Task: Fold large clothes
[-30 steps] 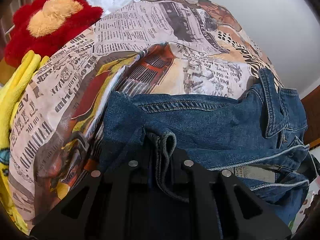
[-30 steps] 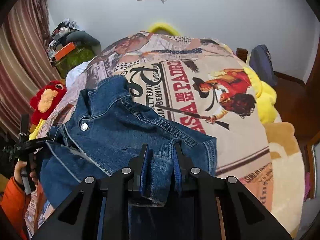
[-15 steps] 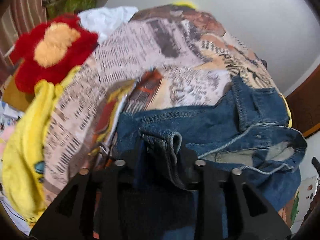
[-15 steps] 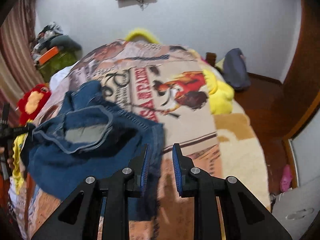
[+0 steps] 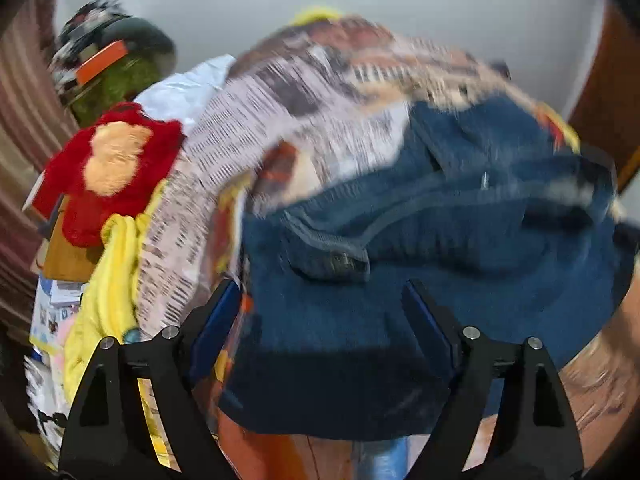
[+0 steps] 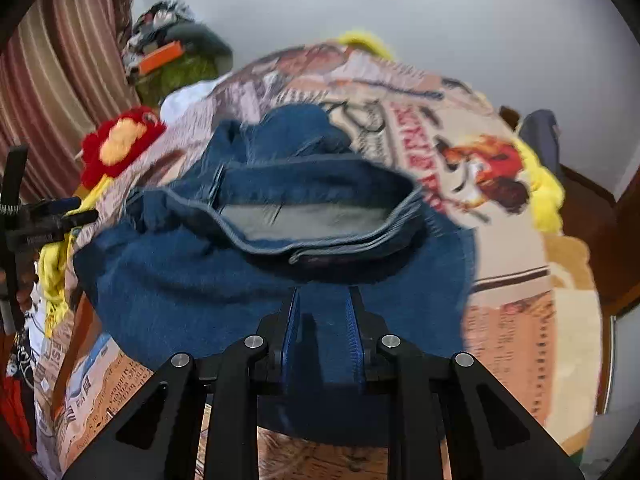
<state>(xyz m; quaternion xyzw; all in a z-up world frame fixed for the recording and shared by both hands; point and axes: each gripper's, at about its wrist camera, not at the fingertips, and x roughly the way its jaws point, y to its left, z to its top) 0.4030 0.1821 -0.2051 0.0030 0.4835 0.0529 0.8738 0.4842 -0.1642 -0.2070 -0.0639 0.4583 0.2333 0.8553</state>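
Two grippers work one denim jacket (image 6: 280, 280), and they now do opposite things. Nearest, between the fingers of the right gripper (image 6: 323, 344), a fold of the denim is pinched, the jaws standing narrow on the cloth just as they did a second ago. The left gripper (image 5: 320, 312) has let go: a second ago its jaws were clamped on a rolled denim edge, and now they are opening, already wide, with the cloth lying ahead of and below the blue pads (image 5: 216, 316) but not pressed by either.

Beyond the right jaws the jacket bulges upward, its open collar or hem showing a grey lining (image 6: 304, 218), where a second ago it lay spread and flat ahead of them. Past the left jaws the same heap is blurred, a metal button (image 5: 485, 181) just visible on it.

Farther out lies the printed bedspread (image 6: 500, 320) under the jacket, with a red plush toy (image 5: 108, 168) and yellow blanket (image 5: 108, 288) off to the left of the left jaws.

My reading: one fold has been carried over and released on the left side, so the right hand's pinch is what remains to be laid down before the bundle can be flattened.
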